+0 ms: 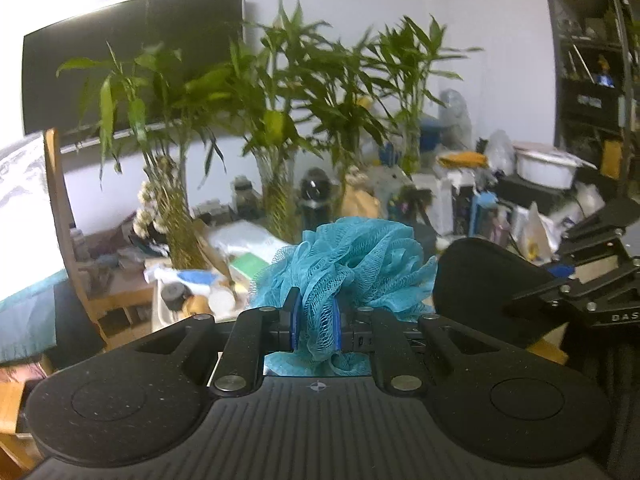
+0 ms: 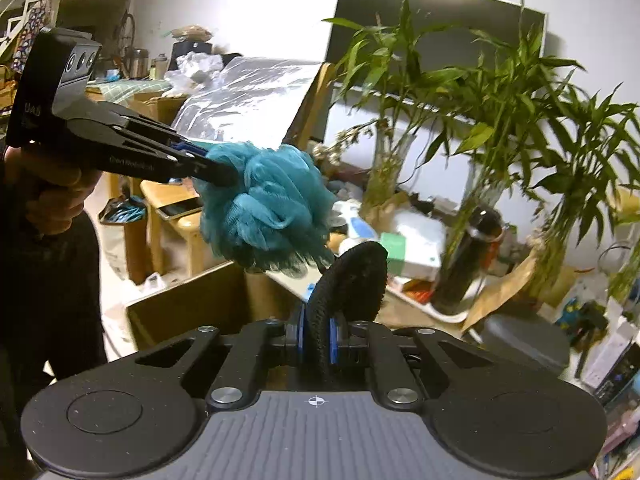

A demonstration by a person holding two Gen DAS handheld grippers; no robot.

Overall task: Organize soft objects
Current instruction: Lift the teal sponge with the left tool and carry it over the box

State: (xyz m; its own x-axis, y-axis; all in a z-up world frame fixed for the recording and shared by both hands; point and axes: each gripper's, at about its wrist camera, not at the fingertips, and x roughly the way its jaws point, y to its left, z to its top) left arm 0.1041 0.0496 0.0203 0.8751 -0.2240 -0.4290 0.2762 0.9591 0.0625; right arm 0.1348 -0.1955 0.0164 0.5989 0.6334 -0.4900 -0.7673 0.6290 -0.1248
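My left gripper (image 1: pixel 316 316) is shut on a teal mesh bath pouf (image 1: pixel 352 264), which bulges out above and in front of its blue pads. The right wrist view shows the same left gripper (image 2: pixel 222 172) held by a hand at the left, with the pouf (image 2: pixel 268 212) hanging off its tip in mid-air. My right gripper (image 2: pixel 319 334) is shut on a flat round black pad (image 2: pixel 352 284) standing on edge between the fingers. In the left wrist view that black pad (image 1: pixel 480 280) sits just right of the pouf, carried by the right gripper's black body.
Behind stands a cluttered table (image 2: pixel 404 312) with glass vases of bamboo (image 1: pixel 276 128), a black bottle (image 2: pixel 468 256), boxes and paper bags. A dark screen (image 1: pixel 132 60) hangs on the wall. A wooden chair (image 1: pixel 64 216) is at left, dark shelving (image 1: pixel 592 60) at right.
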